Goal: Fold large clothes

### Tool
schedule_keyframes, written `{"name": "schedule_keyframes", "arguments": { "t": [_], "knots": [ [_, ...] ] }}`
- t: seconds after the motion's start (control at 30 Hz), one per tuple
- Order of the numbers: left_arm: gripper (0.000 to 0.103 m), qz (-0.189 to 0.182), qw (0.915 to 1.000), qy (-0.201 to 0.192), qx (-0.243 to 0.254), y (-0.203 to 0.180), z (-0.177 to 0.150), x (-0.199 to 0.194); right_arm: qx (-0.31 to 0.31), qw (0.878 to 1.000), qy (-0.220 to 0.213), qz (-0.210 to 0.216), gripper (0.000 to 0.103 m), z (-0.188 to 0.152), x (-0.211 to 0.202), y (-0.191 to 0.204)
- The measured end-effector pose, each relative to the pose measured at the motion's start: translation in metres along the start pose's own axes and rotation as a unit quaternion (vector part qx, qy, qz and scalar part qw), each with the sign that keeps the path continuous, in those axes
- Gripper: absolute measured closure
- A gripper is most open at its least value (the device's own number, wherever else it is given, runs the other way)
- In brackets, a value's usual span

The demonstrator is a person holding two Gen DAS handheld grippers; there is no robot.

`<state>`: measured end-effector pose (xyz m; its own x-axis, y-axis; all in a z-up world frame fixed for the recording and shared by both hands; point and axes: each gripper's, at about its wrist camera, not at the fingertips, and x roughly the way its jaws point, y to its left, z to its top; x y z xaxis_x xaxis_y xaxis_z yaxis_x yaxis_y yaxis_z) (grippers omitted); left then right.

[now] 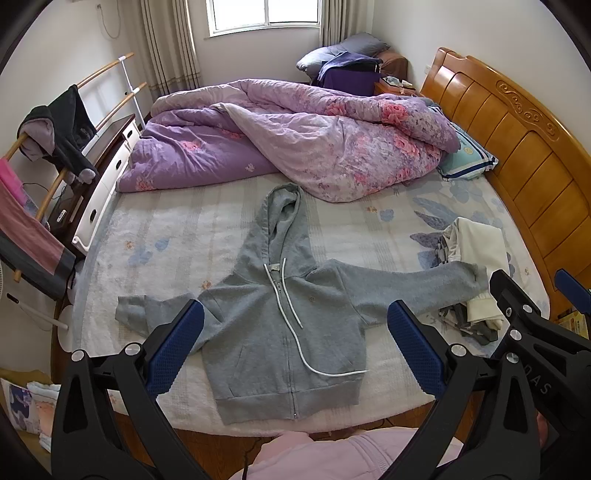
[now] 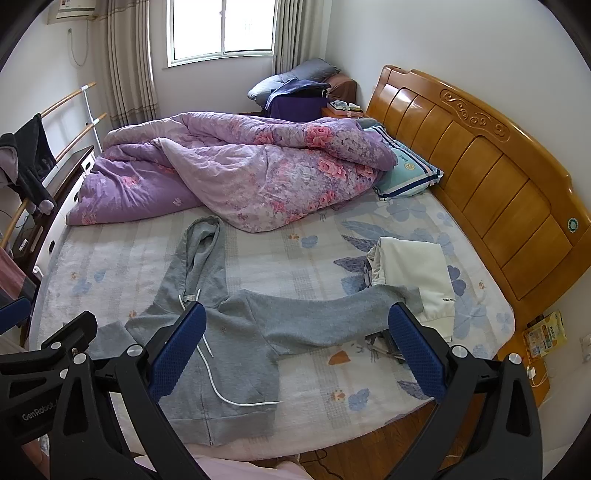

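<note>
Grey hoodie (image 1: pixel 280 332) spread face-up on the bed (image 1: pixel 166 236), hem at the near edge, right sleeve reaching a white garment pile (image 2: pixel 413 273). Left tongs (image 1: pixel 295 347) and right tongs (image 2: pixel 297 350) both gape wide, empty, above it. Purple quilt (image 1: pixel 295 140) crowds the far side; the left cuff is partly hidden.

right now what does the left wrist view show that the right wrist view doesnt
Only the left wrist view shows the hoodie's far sleeve end in full and the pink cloth on the wooden rack.

Only the right wrist view shows the air conditioner and the yellow packet on the floor by the headboard.

Both show the grey hoodie laid flat on the bed sheet, its other sleeve reaching the white folded garment, the purple quilt, and both grippers open and empty: left gripper, right gripper.
</note>
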<state>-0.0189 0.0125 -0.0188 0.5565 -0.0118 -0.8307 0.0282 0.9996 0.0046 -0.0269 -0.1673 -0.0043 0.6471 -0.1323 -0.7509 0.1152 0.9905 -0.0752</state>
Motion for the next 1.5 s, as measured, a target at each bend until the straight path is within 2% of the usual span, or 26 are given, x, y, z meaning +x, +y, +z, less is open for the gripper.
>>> {"name": "schedule_keyframes", "arguments": {
  "t": [0.27, 0.5, 0.83, 1.0, 1.2, 1.4, 1.5],
  "knots": [
    [0.004, 0.001, 1.0, 0.001, 0.0, -0.001, 0.004, 0.001, -0.001, 1.0, 0.001, 0.001, 0.008, 0.002, -0.001, 0.001],
    [0.004, 0.006, 0.9999, 0.007, -0.011, -0.001, -0.01, 0.003, -0.01, 1.0, 0.005, 0.014, 0.008, 0.004, 0.0, 0.002],
    [0.004, 0.035, 0.995, 0.036, -0.087, 0.015, -0.019, -0.007, -0.064, 0.995, 0.023, 0.078, 0.008, 0.005, 0.01, 0.013],
    [0.004, 0.062, 0.9865, 0.058, -0.139, 0.025, -0.039, -0.011, -0.114, 0.985, 0.042, 0.124, 0.008, -0.001, 0.019, 0.026],
    [0.004, 0.093, 0.9692, 0.102, -0.204, 0.047, -0.065, -0.01, -0.164, 0.967, 0.082, 0.179, 0.008, -0.012, 0.035, 0.05],
    [0.004, 0.1, 0.9525, 0.122, -0.26, 0.077, -0.079, -0.008, -0.202, 0.949, 0.097, 0.223, 0.008, -0.018, 0.044, 0.084],
    [0.004, 0.101, 0.9457, 0.129, -0.281, 0.1, -0.083, -0.002, -0.219, 0.943, 0.106, 0.226, 0.008, -0.02, 0.049, 0.103]
  ]
}}
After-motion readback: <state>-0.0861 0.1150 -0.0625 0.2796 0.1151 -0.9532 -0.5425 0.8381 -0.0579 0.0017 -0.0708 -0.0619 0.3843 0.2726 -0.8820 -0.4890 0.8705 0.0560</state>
